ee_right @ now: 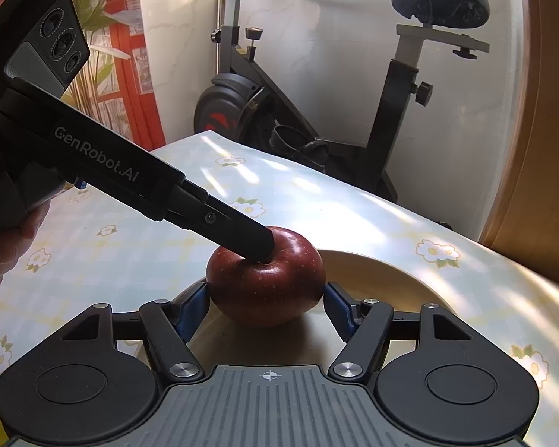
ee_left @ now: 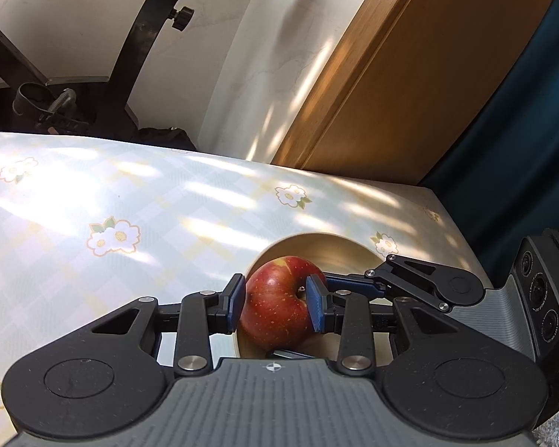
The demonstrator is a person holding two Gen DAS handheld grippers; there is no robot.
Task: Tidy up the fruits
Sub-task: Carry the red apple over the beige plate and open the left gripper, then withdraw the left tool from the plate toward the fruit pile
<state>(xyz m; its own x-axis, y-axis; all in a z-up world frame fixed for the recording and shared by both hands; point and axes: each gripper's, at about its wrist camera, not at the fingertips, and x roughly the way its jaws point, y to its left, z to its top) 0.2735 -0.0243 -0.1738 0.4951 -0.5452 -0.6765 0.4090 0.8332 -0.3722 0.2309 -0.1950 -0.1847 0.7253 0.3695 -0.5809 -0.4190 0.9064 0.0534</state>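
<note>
A red apple (ee_left: 275, 309) (ee_right: 268, 290) sits low over a beige bowl (ee_left: 339, 249) (ee_right: 372, 272) on the flowered tablecloth (ee_left: 130, 193); I cannot tell whether it rests on the bowl. My left gripper (ee_left: 275, 305) is shut on the apple, one blue pad on its side and the other by the stem hollow. In the right wrist view its black finger (ee_right: 257, 242) presses into the apple's top. My right gripper (ee_right: 266, 309) flanks the same apple, blue pads against both sides. Its linkage (ee_left: 421, 283) shows behind the apple in the left wrist view.
An exercise bike (ee_right: 316, 111) (ee_left: 149, 37) stands beyond the table's far edge. A wooden door (ee_left: 391, 93) and a dark blue curtain (ee_left: 521, 130) lie at the right. A person's hand (ee_right: 3, 246) holds the left gripper's handle.
</note>
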